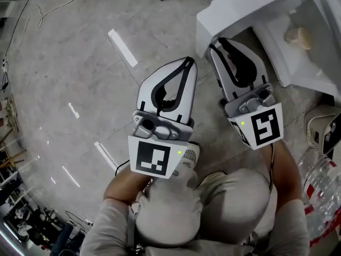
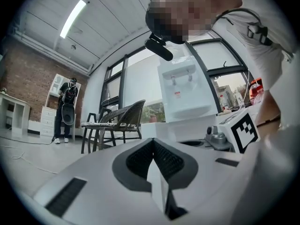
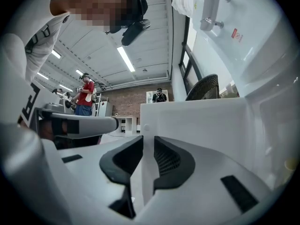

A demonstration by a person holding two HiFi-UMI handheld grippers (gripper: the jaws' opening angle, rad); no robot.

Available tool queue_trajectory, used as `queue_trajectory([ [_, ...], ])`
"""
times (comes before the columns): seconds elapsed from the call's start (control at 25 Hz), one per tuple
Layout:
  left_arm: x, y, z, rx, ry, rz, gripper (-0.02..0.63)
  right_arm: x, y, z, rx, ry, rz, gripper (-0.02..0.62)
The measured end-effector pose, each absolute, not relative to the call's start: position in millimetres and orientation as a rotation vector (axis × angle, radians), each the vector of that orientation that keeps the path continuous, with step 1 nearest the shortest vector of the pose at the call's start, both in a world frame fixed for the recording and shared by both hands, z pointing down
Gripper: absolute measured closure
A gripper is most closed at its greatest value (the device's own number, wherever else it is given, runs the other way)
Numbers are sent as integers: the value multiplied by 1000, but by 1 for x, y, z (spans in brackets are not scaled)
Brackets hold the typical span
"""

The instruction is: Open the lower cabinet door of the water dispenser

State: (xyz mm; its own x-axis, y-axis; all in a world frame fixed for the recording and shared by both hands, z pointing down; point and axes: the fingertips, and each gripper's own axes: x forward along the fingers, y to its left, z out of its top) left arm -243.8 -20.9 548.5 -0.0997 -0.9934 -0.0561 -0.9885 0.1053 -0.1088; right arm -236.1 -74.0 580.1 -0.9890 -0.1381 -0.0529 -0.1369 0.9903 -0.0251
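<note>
**Grey concrete floor, two handheld grippers at a white water dispenser**

Polished grey concrete floor [image 1: 64,89] filled most of the head view, crossed by streaks of reflected ceiling light. A person crouched over it, pale trouser knees [image 1: 213,201] at the bottom of the view, with a gripper in each hand, both pointing away from the body.

The tall white plastic water dispenser [image 2: 180,93] stood at the upper right, two taps on its front. Its white lower cabinet door [image 3: 197,121] stood swung out from the body, the flat panel facing the right gripper's camera.

The right gripper [image 1: 219,40] sat right up at that door, near the panel's free edge. Its jaws were a narrow gap apart, and the white panel showed through the gap. Whether the pads touched the door could not be told.

The left gripper [image 1: 187,61] hung beside it, clear of the dispenser. Its jaws were closed tip to tip with nothing between them.

A dark woven chair [image 2: 119,121] stood beyond the left gripper, in front of tall windows.
</note>
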Motion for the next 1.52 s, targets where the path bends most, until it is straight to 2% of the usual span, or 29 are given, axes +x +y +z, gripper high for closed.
queue_trajectory([
  [0.96, -281, -52, 564, -1940, 2332, -93, 604, -292, -96, 578, -254, 3051, -62, 543],
  [1.24, -270, -54, 554, -1945, 2303, -46, 604, -264, -85, 570, -242, 3028, -101, 549],
  [1.52, -238, -66, 543, -2032, 2233, -17, 604, -198, -90, 540, -329, 2978, -169, 555],
])
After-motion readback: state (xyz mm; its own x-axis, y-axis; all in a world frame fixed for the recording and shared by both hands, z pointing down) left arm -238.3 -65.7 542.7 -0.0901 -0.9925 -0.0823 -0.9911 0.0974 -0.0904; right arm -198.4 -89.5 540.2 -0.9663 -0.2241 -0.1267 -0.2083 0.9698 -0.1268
